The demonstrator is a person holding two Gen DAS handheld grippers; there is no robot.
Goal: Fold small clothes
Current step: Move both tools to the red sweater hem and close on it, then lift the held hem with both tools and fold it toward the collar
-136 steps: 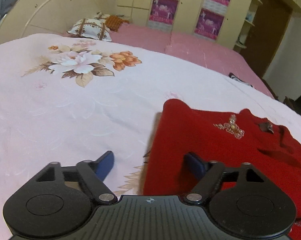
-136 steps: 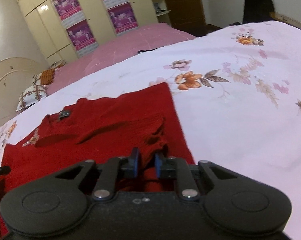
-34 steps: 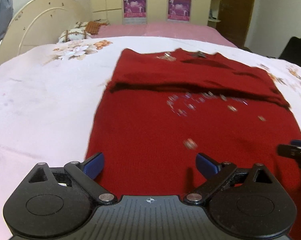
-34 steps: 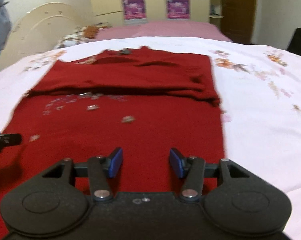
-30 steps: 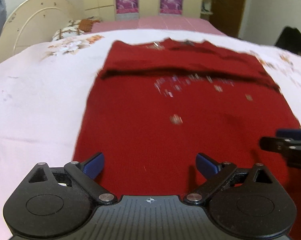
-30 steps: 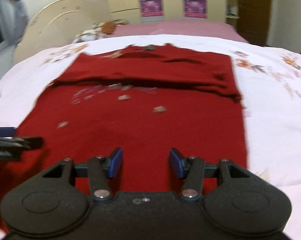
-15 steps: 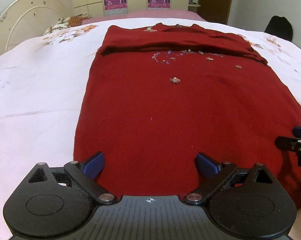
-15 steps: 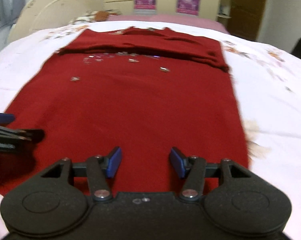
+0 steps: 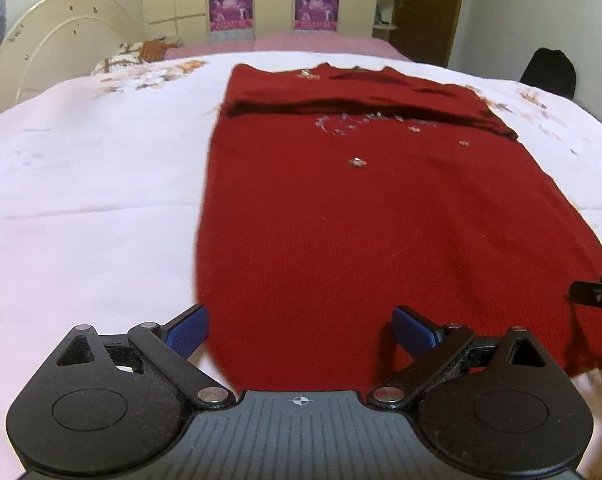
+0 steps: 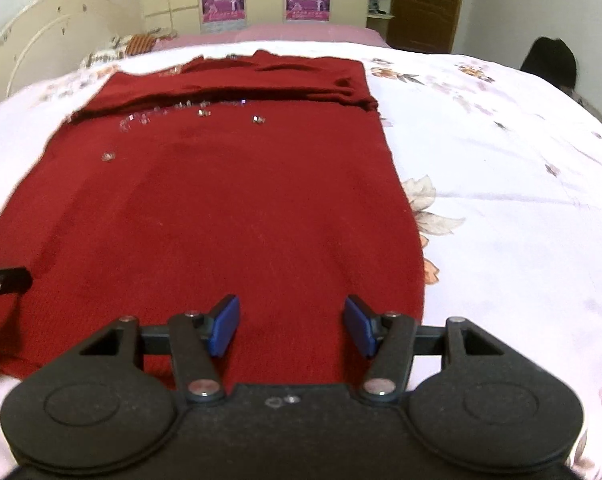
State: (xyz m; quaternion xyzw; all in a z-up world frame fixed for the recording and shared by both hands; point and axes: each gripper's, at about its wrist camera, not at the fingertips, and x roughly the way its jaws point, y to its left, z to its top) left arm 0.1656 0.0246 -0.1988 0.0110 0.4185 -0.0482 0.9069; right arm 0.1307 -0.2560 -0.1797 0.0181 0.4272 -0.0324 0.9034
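Note:
A red knitted sweater (image 9: 373,216) lies flat on the bed, sleeves folded across its chest at the far end, small beads scattered below them. It also shows in the right wrist view (image 10: 221,208). My left gripper (image 9: 301,332) is open and empty, low over the sweater's near hem at its left corner. My right gripper (image 10: 291,326) is open and empty, over the near hem toward the right corner. Each gripper's tip shows at the edge of the other's view.
The bed has a white floral cover (image 9: 81,200), also in the right wrist view (image 10: 501,184). A pink bed (image 9: 309,42), pillows (image 9: 129,56), a cream headboard (image 9: 61,40) and wardrobes stand behind. A dark chair (image 9: 549,66) is at the far right.
Both grippers have moved back and down toward the sweater's near hem. The right gripper, shut on the sleeve 4.5 s ago, has let go and opened wider. The sweater lies still.

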